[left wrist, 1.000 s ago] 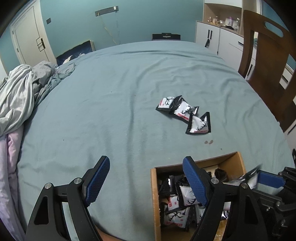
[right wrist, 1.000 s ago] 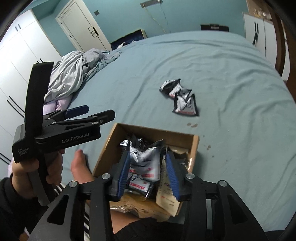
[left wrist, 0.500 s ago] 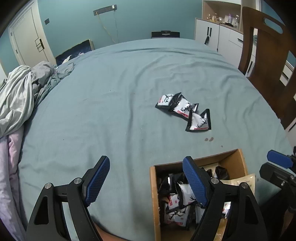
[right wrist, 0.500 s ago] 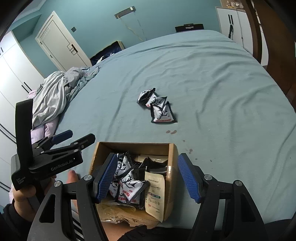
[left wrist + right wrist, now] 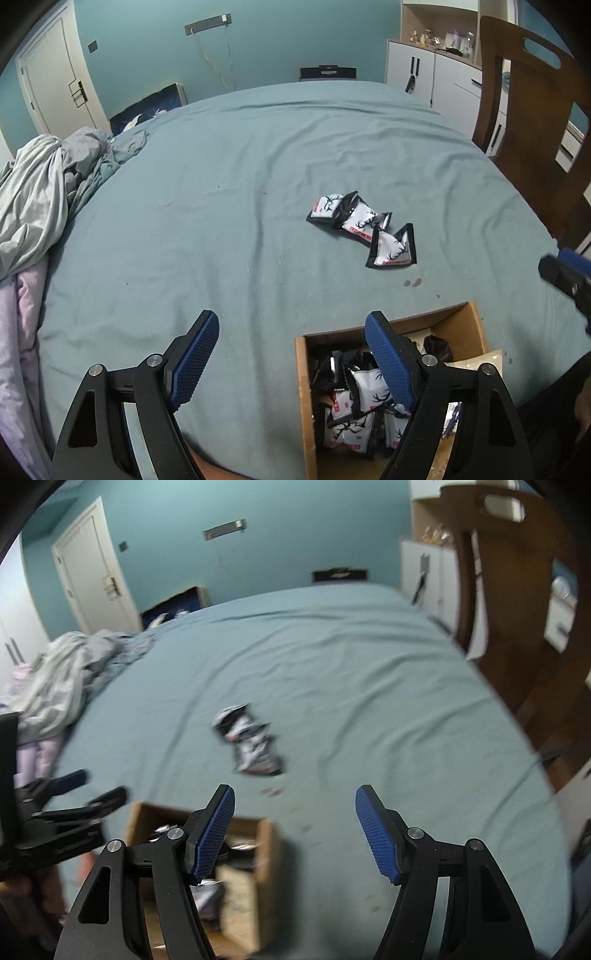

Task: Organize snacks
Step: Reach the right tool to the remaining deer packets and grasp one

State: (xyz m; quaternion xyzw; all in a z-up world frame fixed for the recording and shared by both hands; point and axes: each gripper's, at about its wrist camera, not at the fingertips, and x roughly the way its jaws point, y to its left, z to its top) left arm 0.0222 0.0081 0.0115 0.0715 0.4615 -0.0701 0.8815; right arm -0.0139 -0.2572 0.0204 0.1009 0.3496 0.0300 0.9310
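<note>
Three black-and-white snack packets (image 5: 360,227) lie in a loose cluster on the blue-green bed sheet; they show blurred in the right wrist view (image 5: 251,742). A brown cardboard box (image 5: 304,373) at the near edge holds several more packets (image 5: 364,391); it also shows in the right wrist view (image 5: 258,834). My left gripper (image 5: 291,354) is open and empty over the box's left wall. My right gripper (image 5: 295,830) is open and empty, raised to the right of the box; its fingertip shows in the left wrist view (image 5: 565,267).
A heap of crumpled grey bedding (image 5: 40,192) lies at the left of the bed. A wooden chair (image 5: 532,122) stands at the right edge. White cabinets (image 5: 432,77) and a door (image 5: 55,88) line the far wall.
My right gripper opened and let a snack packet drop into the box, then rose and swung right, away from the box. My left gripper has barely moved.
</note>
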